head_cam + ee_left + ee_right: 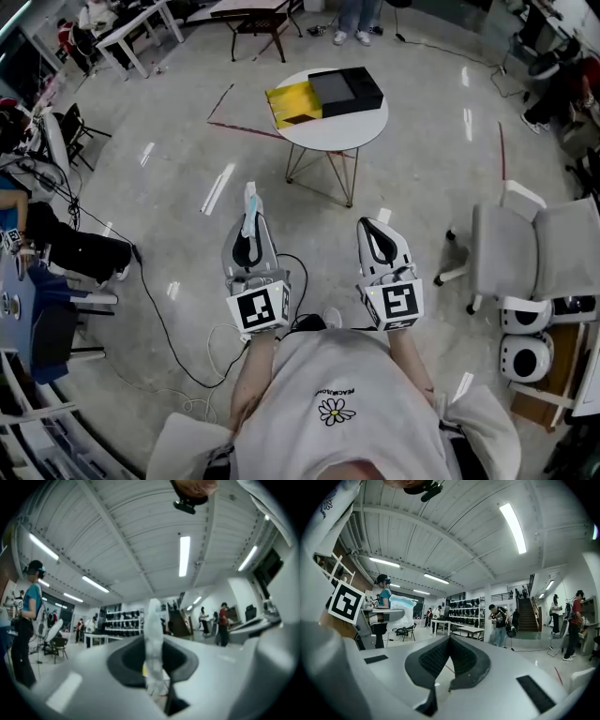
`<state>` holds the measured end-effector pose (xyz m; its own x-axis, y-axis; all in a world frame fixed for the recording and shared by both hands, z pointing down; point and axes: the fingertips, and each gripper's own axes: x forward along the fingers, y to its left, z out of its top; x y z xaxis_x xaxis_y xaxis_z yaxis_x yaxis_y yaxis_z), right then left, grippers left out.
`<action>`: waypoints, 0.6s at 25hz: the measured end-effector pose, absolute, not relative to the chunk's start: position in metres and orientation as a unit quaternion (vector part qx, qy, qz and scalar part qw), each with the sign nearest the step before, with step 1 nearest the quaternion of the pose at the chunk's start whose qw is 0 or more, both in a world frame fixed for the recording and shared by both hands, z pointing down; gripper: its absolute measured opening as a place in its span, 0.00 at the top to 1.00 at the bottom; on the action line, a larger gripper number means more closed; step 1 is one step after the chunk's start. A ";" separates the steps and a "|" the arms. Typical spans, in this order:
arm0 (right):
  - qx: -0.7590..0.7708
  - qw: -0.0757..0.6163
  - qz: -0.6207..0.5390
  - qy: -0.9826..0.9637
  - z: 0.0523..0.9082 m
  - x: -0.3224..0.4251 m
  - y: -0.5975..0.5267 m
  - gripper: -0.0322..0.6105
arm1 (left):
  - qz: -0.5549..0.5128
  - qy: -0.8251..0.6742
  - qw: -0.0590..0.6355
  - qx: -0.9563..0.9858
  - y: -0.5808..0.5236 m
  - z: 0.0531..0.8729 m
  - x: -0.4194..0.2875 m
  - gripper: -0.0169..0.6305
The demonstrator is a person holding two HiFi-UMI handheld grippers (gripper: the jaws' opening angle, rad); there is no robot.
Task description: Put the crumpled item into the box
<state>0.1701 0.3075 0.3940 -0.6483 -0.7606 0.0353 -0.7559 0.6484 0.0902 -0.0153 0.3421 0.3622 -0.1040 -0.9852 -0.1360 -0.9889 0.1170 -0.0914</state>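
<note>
1. Grey polished floor (pixel 169 187) of a large workroom below, with strip lights on a ribbed ceiling in both gripper views.
2. Clamped in the left gripper (pixel 250 228): the crumpled item (pixel 249 208), a pale, half-clear twist, pinched between fingers almost closed and poking out past the fingertips.
3. In the left gripper view, the same crumpled item (pixel 153 630) upright in the middle, between the dark pads (pixel 123 660) and squeezed at its lower end.
4. Just beside, level with the left one: right gripper (pixel 375 231), fingers pressed together at the tips, nothing between them.
5. Well ahead of both pairs of fingertips, a little right of the left ones: round white table (pixel 337 133) on thin wire legs, carrying the black box (pixel 347 90).
6. Touching the box's left side on the same table top: a yellow piece (pixel 292 103).
7. Between fingertips and table legs: only floor, streaked with pale light reflections.
8. Right of the right fingers, apart from them: white chairs (pixel 530 248).
9. Left of and behind the left fingers: black cable (pixel 164 323) snaking over the floor.
10. Farther left, a seated person's dark legs (pixel 84 253).
</note>
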 end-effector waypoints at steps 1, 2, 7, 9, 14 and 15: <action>0.417 0.032 -0.032 -0.908 0.394 0.171 0.306 0.95 | 0.012 0.744 0.078 -0.664 0.341 0.362 -0.015 0.90; 0.416 0.029 -0.030 -0.908 0.393 0.173 0.305 0.95 | 0.015 0.744 0.077 -0.663 0.340 0.361 -0.015 0.90; 0.415 0.031 -0.021 -0.909 0.400 0.170 0.293 0.95 | 0.019 0.746 0.076 -0.662 0.332 0.359 -0.020 0.90; 0.416 0.036 -0.021 -0.908 0.405 0.170 0.290 0.95 | 0.019 0.747 0.072 -0.660 0.327 0.362 -0.024 0.90; 0.427 0.032 -0.029 -0.903 0.403 0.173 0.259 0.95 | 0.028 0.740 0.087 -0.667 0.289 0.356 -0.030 0.90; 0.429 0.031 -0.032 -0.902 0.403 0.173 0.251 0.95 | 0.031 0.738 0.089 -0.668 0.280 0.355 -0.032 0.90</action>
<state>0.1729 0.2507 0.4029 -0.6300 -0.7760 0.0288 -0.7721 0.6299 0.0842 -0.0315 0.2797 0.3553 -0.0911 -0.9809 -0.1720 -0.9918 0.1048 -0.0727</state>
